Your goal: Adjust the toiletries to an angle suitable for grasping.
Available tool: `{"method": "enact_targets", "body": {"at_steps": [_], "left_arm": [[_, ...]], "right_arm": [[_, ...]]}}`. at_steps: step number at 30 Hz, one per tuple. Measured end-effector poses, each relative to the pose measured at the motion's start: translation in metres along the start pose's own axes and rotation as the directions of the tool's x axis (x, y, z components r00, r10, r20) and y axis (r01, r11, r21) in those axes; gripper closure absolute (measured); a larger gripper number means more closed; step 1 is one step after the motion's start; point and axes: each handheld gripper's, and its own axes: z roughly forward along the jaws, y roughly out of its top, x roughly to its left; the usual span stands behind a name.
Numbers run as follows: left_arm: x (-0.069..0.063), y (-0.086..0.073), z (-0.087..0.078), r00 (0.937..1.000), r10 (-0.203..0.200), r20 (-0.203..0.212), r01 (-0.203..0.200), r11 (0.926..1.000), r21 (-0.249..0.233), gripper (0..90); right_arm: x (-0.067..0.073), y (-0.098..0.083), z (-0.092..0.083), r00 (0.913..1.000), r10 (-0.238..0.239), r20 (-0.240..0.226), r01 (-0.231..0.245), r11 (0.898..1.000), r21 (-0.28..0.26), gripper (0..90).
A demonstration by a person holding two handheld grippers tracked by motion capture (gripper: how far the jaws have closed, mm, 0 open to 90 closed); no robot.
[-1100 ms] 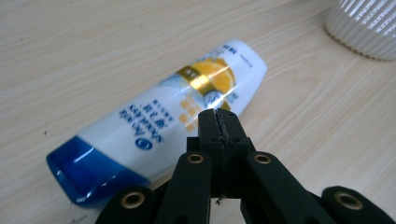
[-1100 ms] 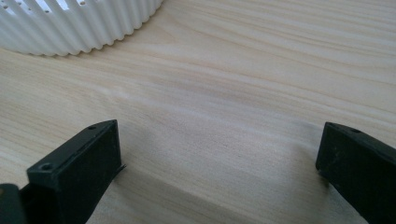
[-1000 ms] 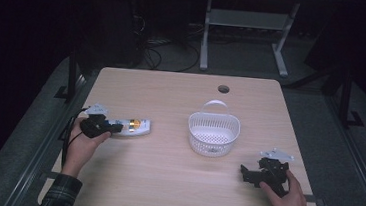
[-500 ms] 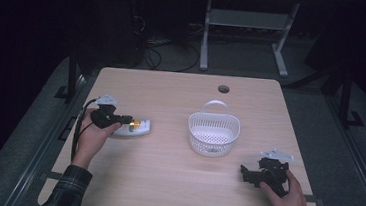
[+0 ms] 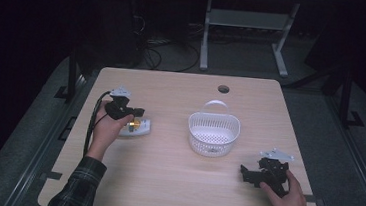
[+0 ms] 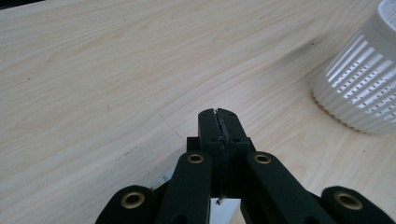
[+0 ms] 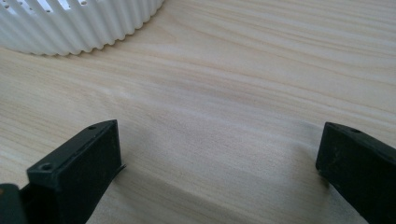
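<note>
A small white object with a gold-yellow part (image 5: 137, 127) lies on the left of the wooden table (image 5: 164, 181). My left gripper (image 5: 136, 113) hovers just over its far edge, pointing right. Its jaws (image 6: 218, 119) are pressed together with nothing between them, and a bit of the white object (image 6: 226, 206) shows beneath them. A white slotted basket (image 5: 213, 132) with a handle stands in the table's middle. Near the front right edge my right gripper (image 5: 243, 174) rests low, pointing left. Its jaws (image 7: 219, 154) stand wide apart over bare wood.
The basket's ribbed wall (image 6: 364, 88) lies ahead and right of the left jaws, and its wall (image 7: 79, 23) sits beyond the right jaws. A round cable hole (image 5: 223, 89) marks the table's far side. Dark floor and a metal stand (image 5: 248, 23) lie behind.
The left hand has carried its shut gripper rightward and slightly farther across the table, from beside the white object to over it. The object, basket and right gripper have stayed put.
</note>
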Motion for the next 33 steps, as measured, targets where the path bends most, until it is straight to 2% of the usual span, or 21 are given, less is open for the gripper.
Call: {"method": "enact_targets", "body": {"at_steps": [2, 5, 9, 15, 22, 33], "left_arm": [[0.001, 0.001, 0.006, 1.0000, -0.007, -0.003, 0.007, 1.0000, 0.000, 90.0], [0.006, -0.001, 0.020, 0.9996, -0.013, -0.026, 0.014, 0.9996, 0.025, 90.0], [0.009, -0.004, 0.030, 0.9990, -0.028, -0.034, 0.029, 0.9990, 0.035, 90.0], [0.010, -0.007, 0.045, 0.9984, -0.034, -0.044, 0.038, 0.9963, 0.077, 90.0], [0.010, -0.008, 0.047, 0.9986, -0.035, -0.041, 0.038, 0.9952, 0.090, 90.0], [-0.001, -0.016, 0.045, 0.9995, -0.030, -0.003, 0.030, 0.9927, 0.117, 90.0]], "right_arm": [[0.000, 0.000, 0.000, 1.0000, 0.001, -0.001, -0.001, 1.000, 0.001, 0.0], [0.000, 0.000, 0.000, 1.0000, 0.001, -0.002, -0.001, 1.000, 0.001, 0.0], [0.000, 0.000, 0.000, 1.0000, 0.001, -0.003, -0.001, 1.000, 0.001, 0.0], [0.000, 0.000, 0.000, 1.0000, -0.001, -0.004, 0.001, 1.000, 0.001, 0.0], [0.000, 0.000, 0.000, 1.0000, -0.002, -0.005, 0.002, 1.000, 0.001, 0.0], [0.001, 0.000, 0.000, 1.0000, -0.003, -0.006, 0.003, 1.000, 0.001, 0.0]]}}
